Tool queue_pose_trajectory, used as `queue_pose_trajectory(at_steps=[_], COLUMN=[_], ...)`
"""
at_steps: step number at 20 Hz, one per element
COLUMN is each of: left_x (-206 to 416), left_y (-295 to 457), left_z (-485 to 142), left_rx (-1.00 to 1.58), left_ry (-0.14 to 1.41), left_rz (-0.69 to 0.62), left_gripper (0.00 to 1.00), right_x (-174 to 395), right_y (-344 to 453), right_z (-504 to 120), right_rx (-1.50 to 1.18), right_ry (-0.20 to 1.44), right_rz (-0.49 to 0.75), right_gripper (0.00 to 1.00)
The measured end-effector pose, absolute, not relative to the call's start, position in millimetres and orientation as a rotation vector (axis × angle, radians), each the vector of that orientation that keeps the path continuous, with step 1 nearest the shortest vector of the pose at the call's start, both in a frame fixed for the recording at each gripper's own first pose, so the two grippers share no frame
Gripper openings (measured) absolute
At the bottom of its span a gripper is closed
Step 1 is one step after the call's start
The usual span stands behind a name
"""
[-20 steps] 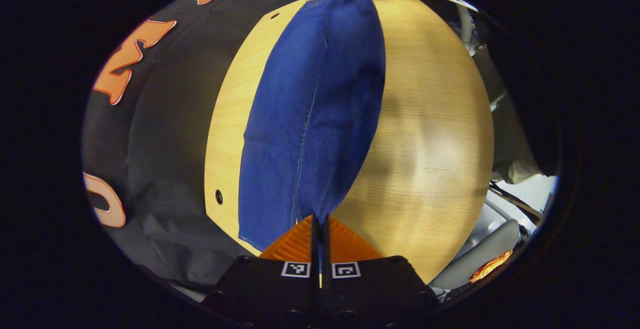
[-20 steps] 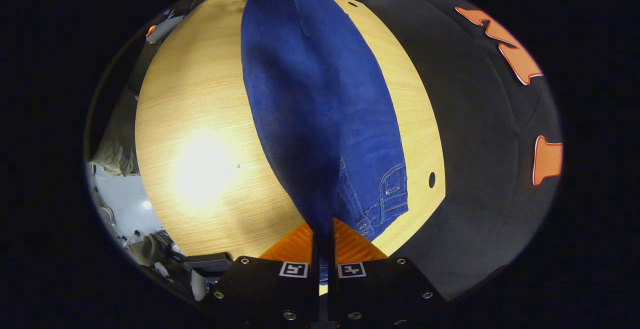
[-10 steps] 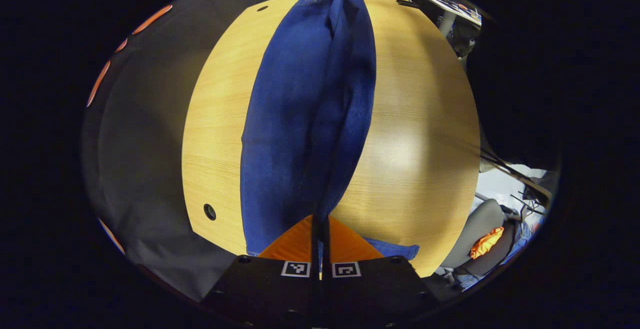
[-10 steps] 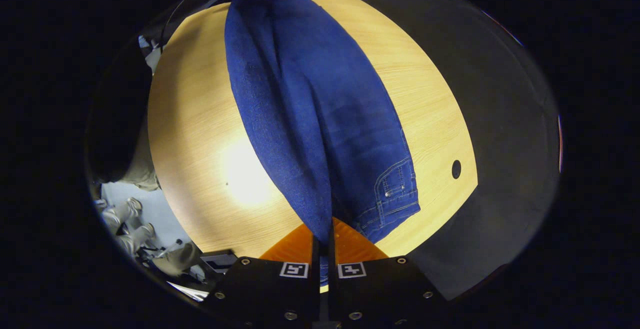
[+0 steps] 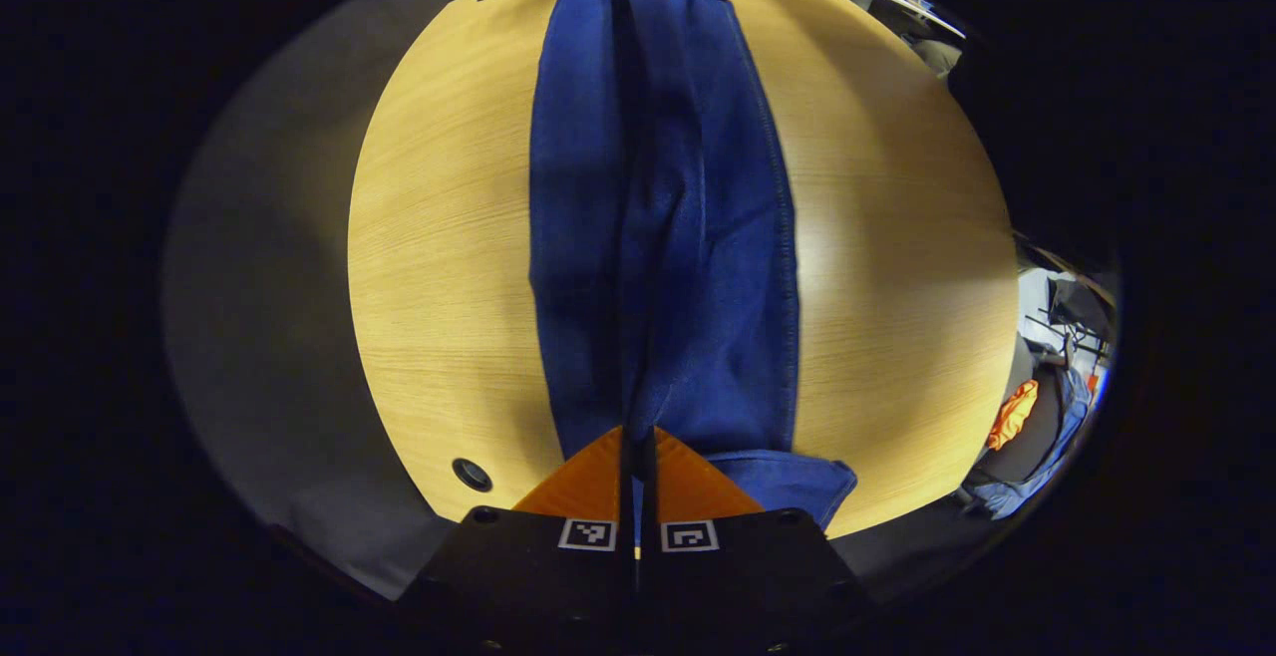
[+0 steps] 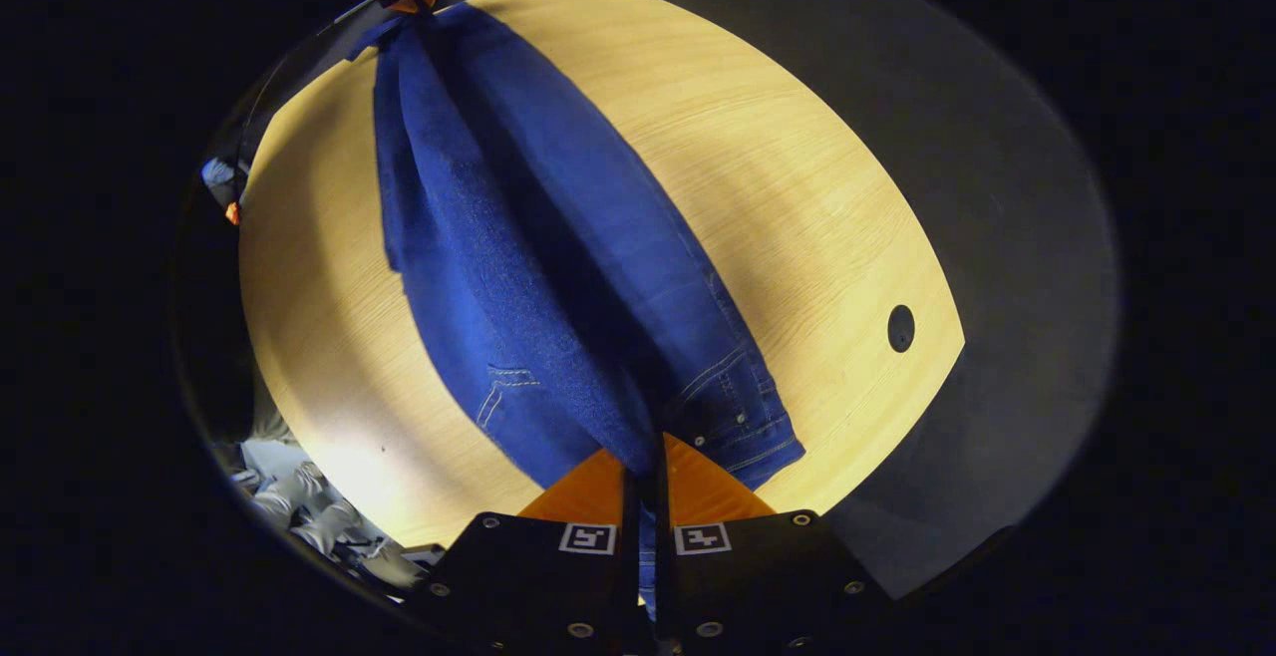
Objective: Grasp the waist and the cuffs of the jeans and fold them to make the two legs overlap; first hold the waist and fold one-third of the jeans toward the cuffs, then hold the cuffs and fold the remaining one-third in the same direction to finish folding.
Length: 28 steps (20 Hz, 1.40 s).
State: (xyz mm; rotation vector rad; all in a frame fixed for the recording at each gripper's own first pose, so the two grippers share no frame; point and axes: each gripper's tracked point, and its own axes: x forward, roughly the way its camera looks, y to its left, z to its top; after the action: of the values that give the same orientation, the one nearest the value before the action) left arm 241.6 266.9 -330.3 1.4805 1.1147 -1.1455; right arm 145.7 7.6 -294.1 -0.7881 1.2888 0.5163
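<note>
Left gripper (image 5: 638,442) pinching cuff end, right gripper (image 6: 645,452) pinching waist of dark blue denim jeans (image 5: 678,237) | I hold one leg raised over round wooden table (image 5: 449,237) | aligns legs.

Jeans (image 5: 688,237) far end cut off

Bare wooden tabletop (image 5: 897,267) open on both sides of the jeans (image 5: 678,237), wide enough for passage along either long edge. Denim stretched lengthwise down the middle, raised in a ridge between the left gripper (image 5: 638,447) and right gripper (image 6: 646,457), barring any straight crossing. Small round cable holes (image 6: 900,328) near the table's corners. Beyond the near edge, a chair with clutter (image 5: 1027,417); black cloth wall (image 6: 1017,237) close behind the far edge.
</note>
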Motion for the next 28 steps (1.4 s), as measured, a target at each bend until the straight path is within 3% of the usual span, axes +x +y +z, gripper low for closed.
queue_pose_trajectory(at_steps=[6, 8, 12, 13, 20, 25, 28], left_x=[279, 284, 315, 323, 350, 380, 388], left_y=[270, 271, 287, 290, 267, 227, 213], left_z=[-362, -362, -354, -350, -341, -316, -284], left_rx=[1.501, 1.496, 1.476, 1.435, 0.869, 0.443, 0.344], left_ry=[1.104, 1.100, 1.021, 0.988, 0.762, 0.538, 0.397], left_rz=[-1.123, -1.091, -0.944, -0.894, -0.532, -0.363, -0.271], left_gripper=[0.06, 0.17, 0.98, 1.00, 0.99, 0.99, 0.99], right_x=[181, 193, 225, 234, 258, 262, 260], right_y=[7, 4, -3, -2, 25, 24, 24], right_z=[-312, -314, -297, -284, -200, -202, -200], right_rx=[-0.670, -0.663, -0.615, -0.578, -0.205, -0.003, 0.103], right_ry=[1.294, 1.266, 1.158, 1.114, 0.761, 0.563, 0.468], right_rz=[0.394, 0.354, 0.232, 0.201, 0.078, 0.066, 0.033], right_gripper=[0.08, 0.21, 0.83, 0.99, 0.99, 0.98, 0.98])
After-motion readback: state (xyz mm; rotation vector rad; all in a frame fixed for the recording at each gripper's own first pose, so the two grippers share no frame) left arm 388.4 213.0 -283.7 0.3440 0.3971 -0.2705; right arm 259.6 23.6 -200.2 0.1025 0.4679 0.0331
